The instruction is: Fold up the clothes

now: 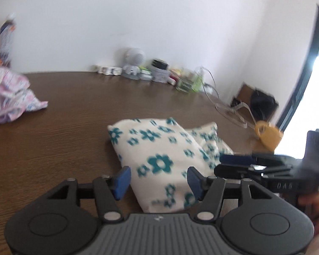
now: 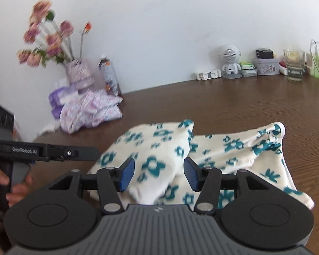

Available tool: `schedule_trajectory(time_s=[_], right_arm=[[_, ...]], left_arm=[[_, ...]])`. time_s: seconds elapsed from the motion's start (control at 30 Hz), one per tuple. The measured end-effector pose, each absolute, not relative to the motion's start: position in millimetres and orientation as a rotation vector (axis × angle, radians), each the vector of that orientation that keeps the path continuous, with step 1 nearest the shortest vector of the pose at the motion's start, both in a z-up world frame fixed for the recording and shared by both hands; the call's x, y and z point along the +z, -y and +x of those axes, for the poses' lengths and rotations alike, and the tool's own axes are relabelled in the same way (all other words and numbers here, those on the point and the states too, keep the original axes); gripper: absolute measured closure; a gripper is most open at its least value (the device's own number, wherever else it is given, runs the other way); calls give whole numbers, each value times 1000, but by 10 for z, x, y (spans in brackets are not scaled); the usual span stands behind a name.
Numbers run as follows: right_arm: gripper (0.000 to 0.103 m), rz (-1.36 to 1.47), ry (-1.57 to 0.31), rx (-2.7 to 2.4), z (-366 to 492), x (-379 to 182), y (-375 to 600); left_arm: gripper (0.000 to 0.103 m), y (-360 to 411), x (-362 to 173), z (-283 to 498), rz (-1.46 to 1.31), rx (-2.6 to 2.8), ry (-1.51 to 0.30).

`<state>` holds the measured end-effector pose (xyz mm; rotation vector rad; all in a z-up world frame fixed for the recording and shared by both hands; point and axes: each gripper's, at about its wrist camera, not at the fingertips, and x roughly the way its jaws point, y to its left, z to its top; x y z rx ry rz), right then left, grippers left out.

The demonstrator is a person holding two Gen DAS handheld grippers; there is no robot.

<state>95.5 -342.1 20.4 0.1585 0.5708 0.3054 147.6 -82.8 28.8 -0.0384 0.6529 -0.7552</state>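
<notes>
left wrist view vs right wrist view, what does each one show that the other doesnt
Only the left wrist view shows the orange tag near the table's right edge and the dark window frame. Only the right wrist view shows the flower bouquet and the drinking glass. Both show the floral garment partly folded on the brown table, the pink clothes pile and the white robot figure.

Garment [image 2: 202, 155] soft fleecy cloth; table [image 2: 244, 104] matt wood grain.
</notes>
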Motion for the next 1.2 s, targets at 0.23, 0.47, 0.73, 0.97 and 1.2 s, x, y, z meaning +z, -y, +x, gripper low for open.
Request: schedule_trajectory(time_s=[0.23, 0.47, 0.73, 0.97, 1.2], right_arm=[[51, -85, -578, 318, 627, 227, 3116], [51, -292, -583, 305, 643, 164, 2860], [63, -349, -575, 267, 738, 115, 2786], [64, -308, -526, 239, 766, 148, 2788], [81, -275, -553, 241, 811, 101, 2819]], left_arm=[[46, 1156, 199, 1052, 261, -721, -551], [46, 1280, 65, 1009, 403, -653, -520], [58, 1343, 32, 1013, 503, -616, -474], [82, 1348, 36, 1037, 511, -602, -446], [93, 1330, 36, 1062, 490, -601, -453]])
